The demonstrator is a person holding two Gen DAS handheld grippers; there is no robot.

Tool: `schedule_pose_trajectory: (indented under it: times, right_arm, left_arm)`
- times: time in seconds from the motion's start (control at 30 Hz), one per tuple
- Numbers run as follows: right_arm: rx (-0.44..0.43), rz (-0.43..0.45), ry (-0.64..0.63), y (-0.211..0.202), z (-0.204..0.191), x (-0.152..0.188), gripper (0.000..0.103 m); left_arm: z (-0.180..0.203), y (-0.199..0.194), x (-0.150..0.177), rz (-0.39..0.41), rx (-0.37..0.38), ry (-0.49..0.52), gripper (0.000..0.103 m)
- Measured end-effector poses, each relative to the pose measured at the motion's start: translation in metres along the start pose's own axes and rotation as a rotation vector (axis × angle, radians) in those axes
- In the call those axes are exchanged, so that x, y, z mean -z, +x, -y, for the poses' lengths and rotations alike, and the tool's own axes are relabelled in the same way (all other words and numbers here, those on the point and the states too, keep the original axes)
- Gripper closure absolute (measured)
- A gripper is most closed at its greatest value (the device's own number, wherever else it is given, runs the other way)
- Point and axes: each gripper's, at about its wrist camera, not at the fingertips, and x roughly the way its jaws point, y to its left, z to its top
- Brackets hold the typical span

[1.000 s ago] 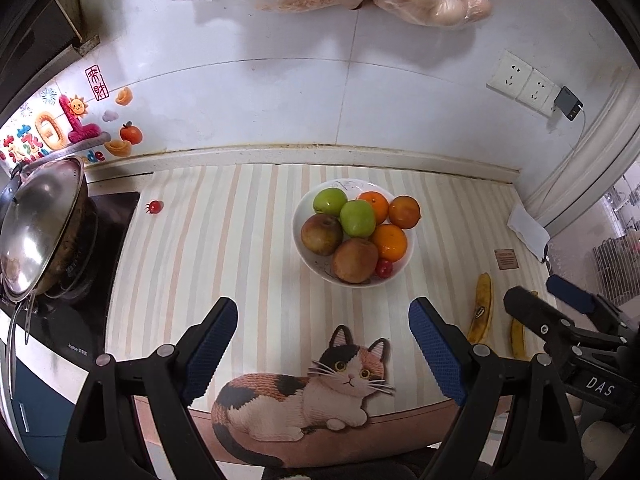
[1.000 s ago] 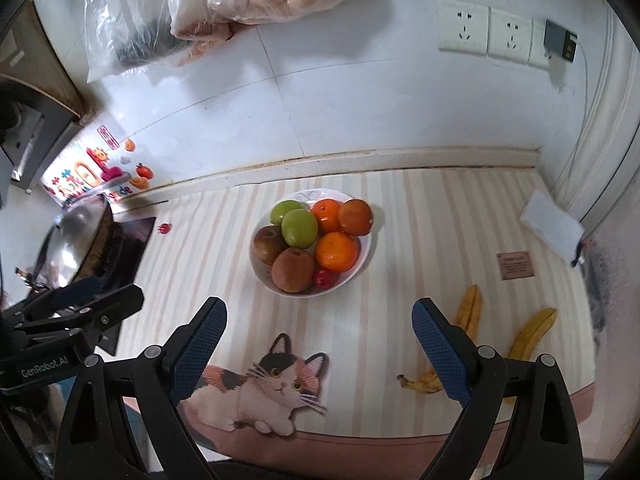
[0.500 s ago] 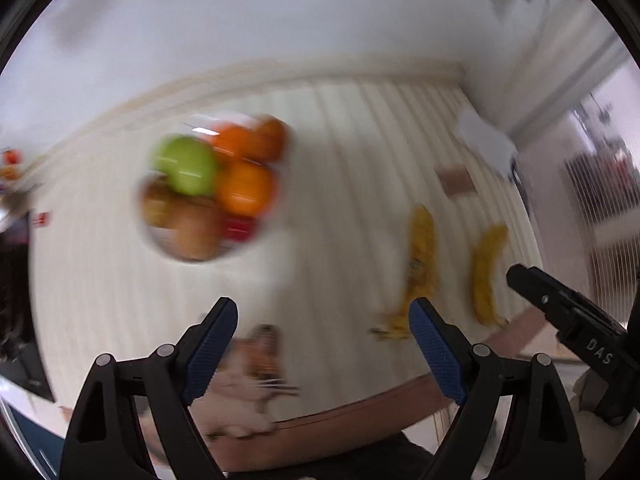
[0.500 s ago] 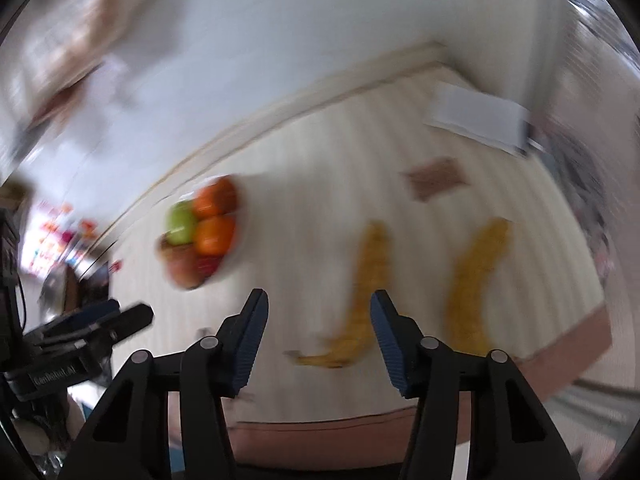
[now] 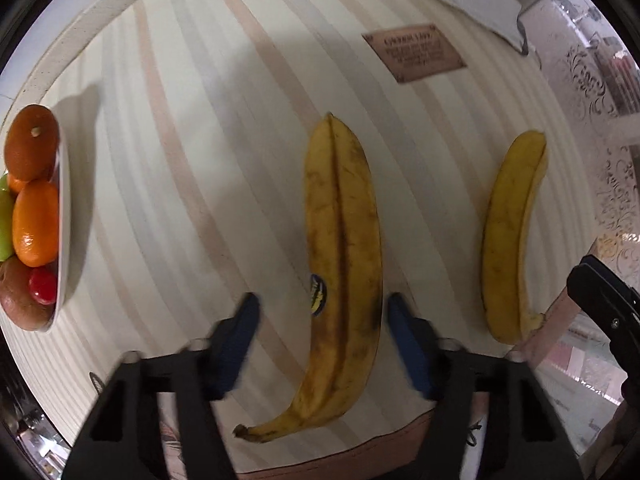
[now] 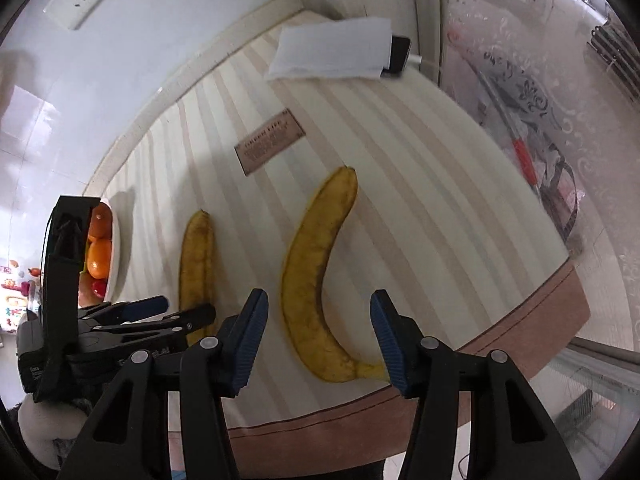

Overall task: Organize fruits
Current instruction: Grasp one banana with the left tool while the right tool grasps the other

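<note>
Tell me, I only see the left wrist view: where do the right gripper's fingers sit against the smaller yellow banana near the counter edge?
Observer: The right gripper is open, its blue pads flanking the smaller yellow banana at its stem half.
Operator: Anything beside the white folded cloth at the back?
Observer: A dark phone pokes out from the white folded cloth, with a white cable plugged in.

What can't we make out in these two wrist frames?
- Fruit bowl: left wrist view, cut off by the frame edge; right wrist view, mostly behind the left gripper body.
- Brown label: text too small in both views.
- Left gripper's fingers: motion-blurred, contact with the stickered banana unclear.
- Phone: mostly under the white cloth.
</note>
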Motion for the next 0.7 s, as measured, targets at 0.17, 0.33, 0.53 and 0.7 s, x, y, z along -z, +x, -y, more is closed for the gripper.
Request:
schedule_pose_trajectory:
  times: [0.17, 0.33, 0.53, 0.7]
  right_arm:
    - [-0.016, -0.057, -0.007, 0.022, -0.006, -0.001, 0.047]
    - [-0.024, -0.1, -0.017, 0.045, -0.014, -0.003, 0.047]
    - [0.005, -0.094, -0.086, 0.061, -0.035, 0.002, 0.053]
    - [0.042, -0.104, -0.162, 0.066, -0.057, 0.009, 0.063]
  left_arm:
    - [0.002, -0.01, 0.009, 0.031, 0.046, -0.015, 0.072]
    - [-0.028, -0.012, 0.022, 0.028, 0.041, -0.09, 0.072]
    - [-0.074, -0.015, 0.044, 0.015, 0.021, -0.192, 0.072]
    - [-0.096, -0.016, 0.065, -0.001, 0.042, -0.267, 0.072]
